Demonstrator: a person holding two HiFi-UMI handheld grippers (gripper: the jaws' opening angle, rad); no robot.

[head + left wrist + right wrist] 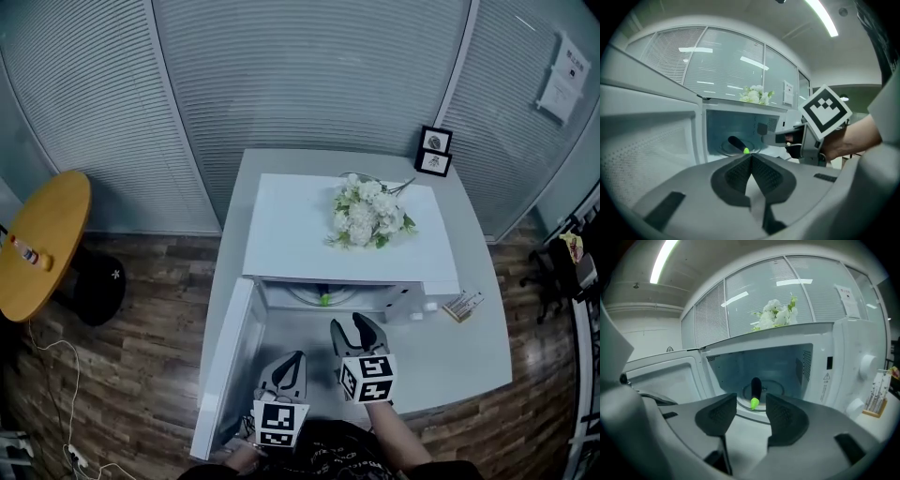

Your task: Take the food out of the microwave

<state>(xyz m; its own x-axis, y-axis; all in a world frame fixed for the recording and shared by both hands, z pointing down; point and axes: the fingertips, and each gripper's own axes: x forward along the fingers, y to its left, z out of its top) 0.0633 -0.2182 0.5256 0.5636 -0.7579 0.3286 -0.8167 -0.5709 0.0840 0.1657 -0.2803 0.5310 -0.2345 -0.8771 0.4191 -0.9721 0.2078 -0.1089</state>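
Faces the microwave [309, 234] with its door [225, 361] swung wide open to the left. Holds the left gripper [297, 357] low in front of the microwave's opening, on the door side. Tilts it slightly downward, tips aimed into the cavity, pads [740, 174] pressed together with nothing between them. Grips the right gripper [353, 326] just beside it and nearer the microwave's mouth, forearm [398, 436] stretched straight toward the opening. Points it a little downward too, jaws spread apart and empty. Frames between those spread pads [783, 417] the food [755, 389], a dark oblong piece with a bright green tip. Finds it lying on the turntable [780, 389] inside the microwave, green end toward the opening, apart from both grippers.
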